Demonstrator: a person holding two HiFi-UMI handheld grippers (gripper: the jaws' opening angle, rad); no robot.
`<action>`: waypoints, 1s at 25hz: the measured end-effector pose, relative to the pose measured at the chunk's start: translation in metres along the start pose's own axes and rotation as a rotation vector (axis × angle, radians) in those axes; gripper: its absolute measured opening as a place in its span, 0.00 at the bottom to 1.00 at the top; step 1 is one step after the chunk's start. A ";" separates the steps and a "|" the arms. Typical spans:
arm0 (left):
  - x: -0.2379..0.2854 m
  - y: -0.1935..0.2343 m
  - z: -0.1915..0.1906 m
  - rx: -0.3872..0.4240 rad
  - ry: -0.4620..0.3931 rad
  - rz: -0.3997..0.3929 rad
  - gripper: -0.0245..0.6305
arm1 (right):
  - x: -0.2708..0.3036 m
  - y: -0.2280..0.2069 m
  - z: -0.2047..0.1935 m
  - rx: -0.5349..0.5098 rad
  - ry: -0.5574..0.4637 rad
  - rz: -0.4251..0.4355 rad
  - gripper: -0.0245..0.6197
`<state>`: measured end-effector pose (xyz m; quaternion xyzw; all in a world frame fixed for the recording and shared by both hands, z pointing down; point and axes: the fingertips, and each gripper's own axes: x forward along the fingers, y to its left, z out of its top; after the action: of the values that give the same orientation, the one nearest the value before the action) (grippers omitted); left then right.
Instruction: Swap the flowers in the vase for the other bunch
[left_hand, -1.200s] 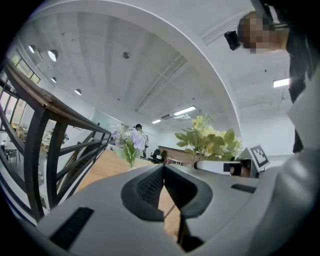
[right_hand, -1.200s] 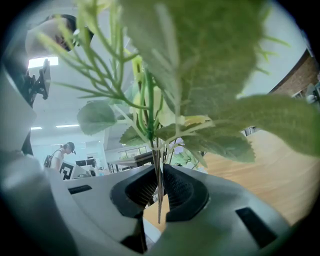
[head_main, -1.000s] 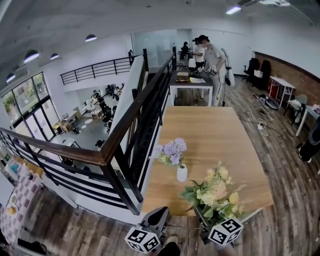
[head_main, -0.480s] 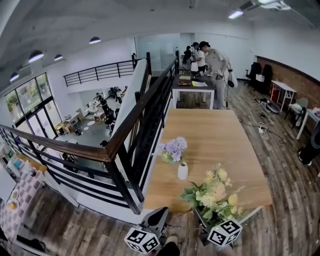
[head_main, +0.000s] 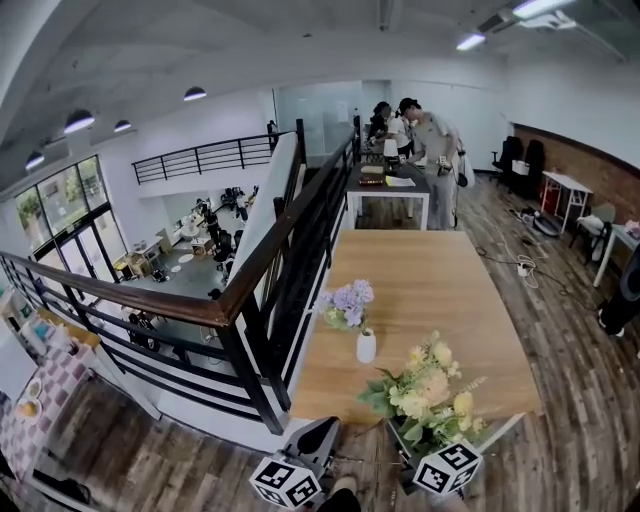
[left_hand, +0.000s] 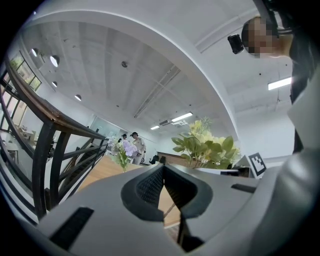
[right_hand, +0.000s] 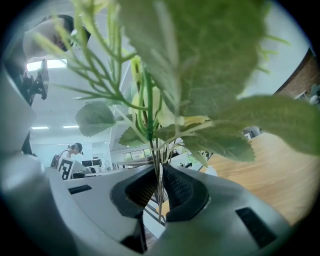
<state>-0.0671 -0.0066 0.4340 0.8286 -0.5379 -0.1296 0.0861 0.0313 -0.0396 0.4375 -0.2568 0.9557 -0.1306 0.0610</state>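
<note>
My right claw (right_hand: 159, 182) is closed tight on the thin green stems of the yellow bunch (head_main: 430, 385). The stems run up between the ribbed pads, and the leaves and pale blooms fill most of the right gripper view. My left claw (left_hand: 164, 172) is closed too, pad against pad, with nothing in it. It sits beside the right one, just short of the near edge of the desk (head_main: 430, 280).

The yellow bunch stands upright over the near right corner of that long, light wooden desk. A little further in, toward the left edge, the small white vase (head_main: 366, 347) stands upright on the bare wood with the purple flowers (head_main: 347, 302) in it. The two bunches are near each other but do not touch. The rest of the desktop is plain wood.

A dark railing (head_main: 270, 270) with a brown handrail runs along the desk's left side. Beyond it the room drops to a lower level (head_main: 190, 250) with furniture and tall windows (head_main: 60, 200). The floor (head_main: 580, 380) around me is dark wooden planking. Past the far end stands a white desk (head_main: 388, 185) with people (head_main: 430, 140) beside it. A brick wall (head_main: 580, 150) closes the right side, with chairs along it. Round ceiling lamps (head_main: 195, 93) dot the white ceiling.
</note>
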 end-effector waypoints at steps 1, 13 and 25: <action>-0.002 -0.002 0.001 0.003 -0.001 -0.001 0.05 | -0.001 0.002 0.000 0.001 -0.004 0.003 0.12; -0.018 -0.010 -0.005 0.011 0.031 0.010 0.05 | -0.007 0.015 -0.008 0.029 -0.002 0.019 0.12; -0.027 -0.009 -0.003 0.013 0.056 -0.037 0.05 | -0.010 0.018 -0.011 0.067 -0.028 -0.030 0.13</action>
<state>-0.0686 0.0221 0.4377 0.8422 -0.5208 -0.1043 0.0932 0.0291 -0.0174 0.4438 -0.2707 0.9458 -0.1600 0.0811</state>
